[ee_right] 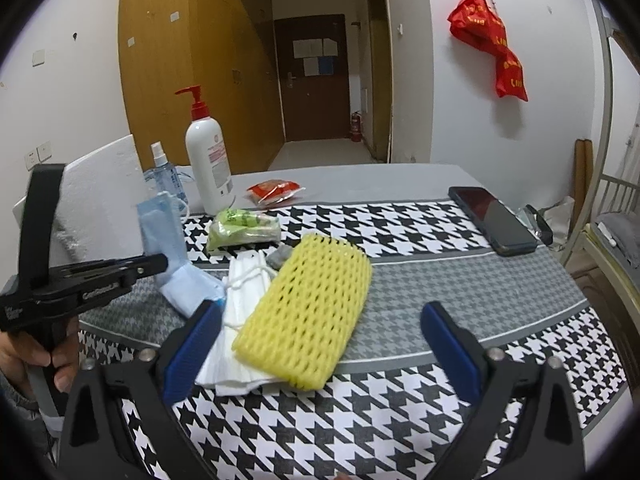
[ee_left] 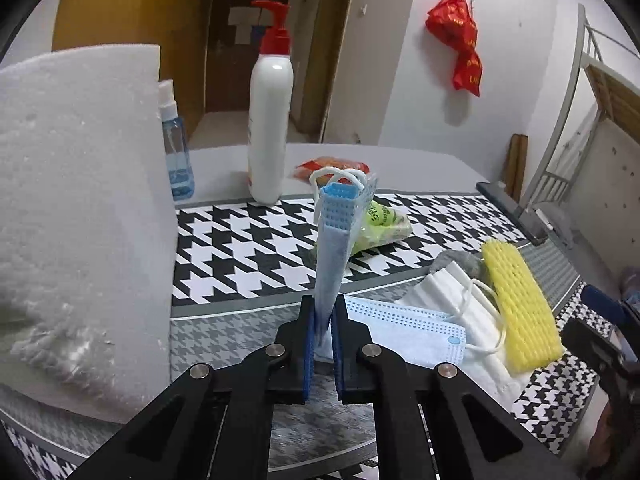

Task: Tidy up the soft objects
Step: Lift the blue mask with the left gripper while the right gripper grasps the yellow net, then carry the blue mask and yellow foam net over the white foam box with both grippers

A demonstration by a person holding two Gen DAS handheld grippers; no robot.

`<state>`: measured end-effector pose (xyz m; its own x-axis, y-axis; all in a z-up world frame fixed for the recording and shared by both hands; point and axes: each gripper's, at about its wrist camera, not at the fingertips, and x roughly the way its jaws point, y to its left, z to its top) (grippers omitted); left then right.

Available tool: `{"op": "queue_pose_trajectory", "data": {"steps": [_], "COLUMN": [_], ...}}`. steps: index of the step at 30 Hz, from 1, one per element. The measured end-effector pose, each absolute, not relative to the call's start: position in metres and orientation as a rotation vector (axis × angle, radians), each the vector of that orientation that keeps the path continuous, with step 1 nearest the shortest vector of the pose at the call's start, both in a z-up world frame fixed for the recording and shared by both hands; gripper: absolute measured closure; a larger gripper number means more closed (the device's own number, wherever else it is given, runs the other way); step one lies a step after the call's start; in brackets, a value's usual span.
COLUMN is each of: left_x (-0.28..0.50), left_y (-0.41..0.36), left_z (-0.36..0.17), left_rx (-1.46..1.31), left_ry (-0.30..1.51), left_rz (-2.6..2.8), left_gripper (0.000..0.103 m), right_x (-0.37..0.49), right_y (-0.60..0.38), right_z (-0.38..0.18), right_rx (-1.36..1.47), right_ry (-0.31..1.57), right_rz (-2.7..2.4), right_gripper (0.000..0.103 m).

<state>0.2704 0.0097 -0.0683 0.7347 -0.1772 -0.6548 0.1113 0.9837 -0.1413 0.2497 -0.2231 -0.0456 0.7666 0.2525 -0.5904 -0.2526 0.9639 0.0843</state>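
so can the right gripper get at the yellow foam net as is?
Probably yes. The right gripper stands open with the yellow foam net straight ahead between its jaws, lying on top of the white masks; nothing covers it.

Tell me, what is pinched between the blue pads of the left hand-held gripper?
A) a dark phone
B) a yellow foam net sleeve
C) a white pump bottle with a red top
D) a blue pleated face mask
D: the left hand-held gripper is shut on the blue pleated face mask, which stands up from between its pads, while the yellow foam net sleeve lies on the houndstooth mat.
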Motion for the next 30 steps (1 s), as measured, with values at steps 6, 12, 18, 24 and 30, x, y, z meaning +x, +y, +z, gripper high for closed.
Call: {"op": "queue_pose_trajectory", "data": {"steps": [6, 12, 18, 24, 30], "left_x": [0.266, 0.263, 0.264, 0.265, 0.263], "left_y": [0.006, 0.005, 0.004, 0.004, 0.005], "left_z": [-0.066, -0.067, -0.067, -0.067, -0.063], "left_rx": [-0.076, -0.076, -0.073, -0.074, -0.086], "left_ry": [0.706, 0.69, 0.69, 0.689, 0.67], "left_rz": [-0.16, -0.14, -0.144, -0.142, -0.153], "left_gripper": [0.095, 0.095, 0.095, 0.095, 0.095], "right_x": [0.258, 0.269, 0.274, 0.276, 0.273], "right_y": [-0.222, -0.227, -0.227, -0.222, -0.222], "right_z": [-0.054, -0.065, -0.071, -0.073, -0.068], "right_rx": [0.018, 0.067, 0.095, 0.081, 0.074], "right_ry": [0.692, 0.759, 0.801, 0.812, 0.79], "right_rz": [0.274, 0.301, 0.333, 0.339, 0.323], "right_gripper": [0.014, 0.035, 0.04, 0.063, 0.089]}}
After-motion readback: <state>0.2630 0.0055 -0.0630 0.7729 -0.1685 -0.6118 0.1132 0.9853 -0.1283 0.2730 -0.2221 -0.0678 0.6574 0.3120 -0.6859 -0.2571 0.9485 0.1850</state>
